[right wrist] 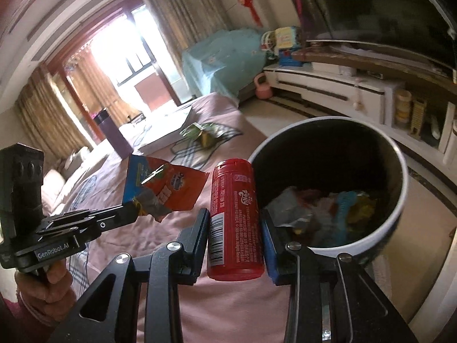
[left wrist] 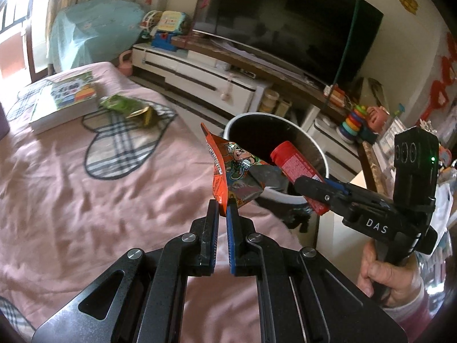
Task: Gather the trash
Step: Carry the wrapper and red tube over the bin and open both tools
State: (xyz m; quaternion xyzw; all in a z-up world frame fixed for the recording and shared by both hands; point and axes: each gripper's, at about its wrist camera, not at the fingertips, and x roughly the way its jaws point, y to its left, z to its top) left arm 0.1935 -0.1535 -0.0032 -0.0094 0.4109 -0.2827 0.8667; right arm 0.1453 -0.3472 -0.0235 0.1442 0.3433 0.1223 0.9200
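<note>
My right gripper (right wrist: 234,225) pinches one red cylindrical plastic bottle (right wrist: 234,220) across its middle, jaws part-spread to its width, its long axis running away from me with the cap at the far end, just left of the round white-rimmed dark trash bin (right wrist: 400,171). My left gripper (left wrist: 223,208) has its jaws pressed nearly together on the corner of one crinkled orange snack wrapper (left wrist: 231,168), which stands up from the pads near the bin's left rim. One green wrapper (left wrist: 125,107) lies far off on the pink bedspread (left wrist: 71,185) beside what looks like one book (left wrist: 65,100).
</note>
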